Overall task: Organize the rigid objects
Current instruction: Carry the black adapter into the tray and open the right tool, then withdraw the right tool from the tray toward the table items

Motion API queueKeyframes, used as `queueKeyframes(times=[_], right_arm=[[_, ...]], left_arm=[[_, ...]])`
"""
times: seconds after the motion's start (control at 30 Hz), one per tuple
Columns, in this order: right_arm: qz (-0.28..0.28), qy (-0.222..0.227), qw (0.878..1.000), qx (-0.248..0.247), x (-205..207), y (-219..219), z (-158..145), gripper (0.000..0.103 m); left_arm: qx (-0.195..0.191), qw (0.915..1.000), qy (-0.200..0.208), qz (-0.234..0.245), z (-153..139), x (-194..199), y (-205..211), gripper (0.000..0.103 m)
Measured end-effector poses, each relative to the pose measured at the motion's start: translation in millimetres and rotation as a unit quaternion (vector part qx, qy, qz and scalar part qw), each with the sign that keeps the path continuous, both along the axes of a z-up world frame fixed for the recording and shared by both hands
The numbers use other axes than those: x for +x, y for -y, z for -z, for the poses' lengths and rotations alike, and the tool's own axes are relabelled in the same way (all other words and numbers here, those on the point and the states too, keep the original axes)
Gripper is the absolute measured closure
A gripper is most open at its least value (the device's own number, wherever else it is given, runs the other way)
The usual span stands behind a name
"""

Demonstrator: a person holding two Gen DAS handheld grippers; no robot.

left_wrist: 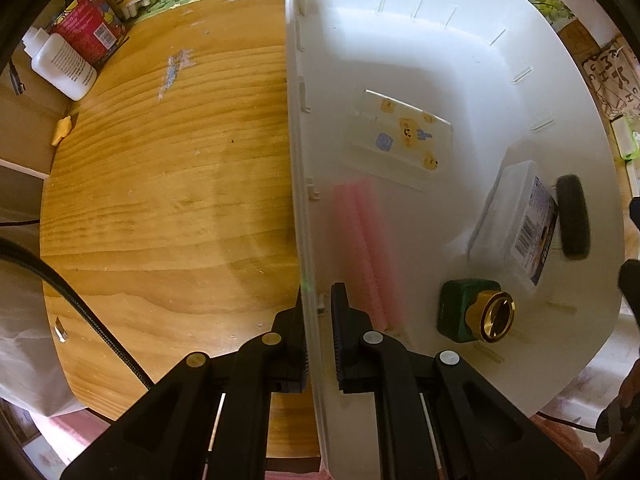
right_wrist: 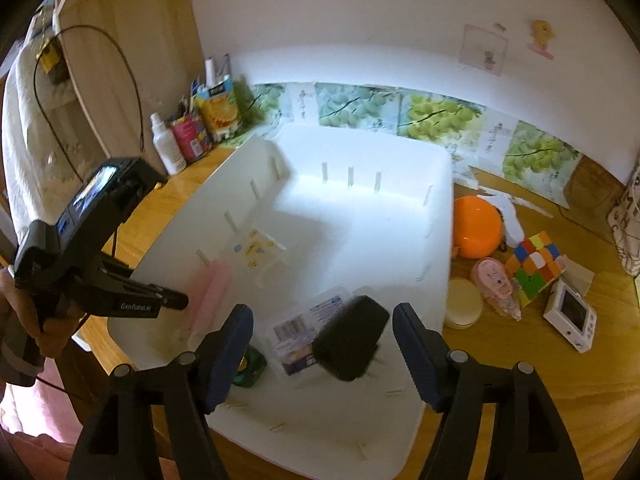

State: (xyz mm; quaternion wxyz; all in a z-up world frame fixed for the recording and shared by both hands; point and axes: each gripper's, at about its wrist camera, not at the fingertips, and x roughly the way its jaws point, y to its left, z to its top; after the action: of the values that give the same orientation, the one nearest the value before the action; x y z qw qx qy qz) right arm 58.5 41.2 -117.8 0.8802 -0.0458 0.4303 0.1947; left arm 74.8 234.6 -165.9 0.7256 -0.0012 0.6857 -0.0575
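Here, in the left wrist view, the left gripper (left_wrist: 318, 334) is straddling the near side wall of the white bin (left_wrist: 400, 52), one finger outside, one inside; a gap is showing on the inner side, so whether it is truly clamping I cannot tell. Just right of its inner finger a pink bar (left_wrist: 366, 252) is lying, and further right a green-and-gold bottle (left_wrist: 474, 312) and a clear plastic case (left_wrist: 516, 220).

In the right wrist view, the right gripper (right_wrist: 324, 352) is standing spread wide, and a black charger block (right_wrist: 350, 338) is sitting between its fingers, untouched by either. That block looks stiff, light and smooth; taking it across its flat sides seems safest.
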Motion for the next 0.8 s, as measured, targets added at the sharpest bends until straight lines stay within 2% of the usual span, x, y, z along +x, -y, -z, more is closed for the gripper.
queueKeyframes(times=[0.17, 0.4, 0.8], right_arm=[[0.033, 0.012, 0.999, 0.004, 3.5, 18.4, -3.8, 0.023], [0.091, 0.018, 0.996, 0.005, 9.4, 52.4, -6.5, 0.022], [0.209, 0.006, 0.978, -0.010, 26.9, 129.0, 0.8, 0.021]], left_arm=[[-0.002, 1.0000, 0.000, -0.004, -4.3, 1.2, -0.5, 0.094], [0.002, 1.0000, 0.000, -0.007, -8.3, 3.6, -2.3, 0.094], [-0.007, 0.9996, -0.013, -0.022, -8.8, 8.5, -7.4, 0.097]])
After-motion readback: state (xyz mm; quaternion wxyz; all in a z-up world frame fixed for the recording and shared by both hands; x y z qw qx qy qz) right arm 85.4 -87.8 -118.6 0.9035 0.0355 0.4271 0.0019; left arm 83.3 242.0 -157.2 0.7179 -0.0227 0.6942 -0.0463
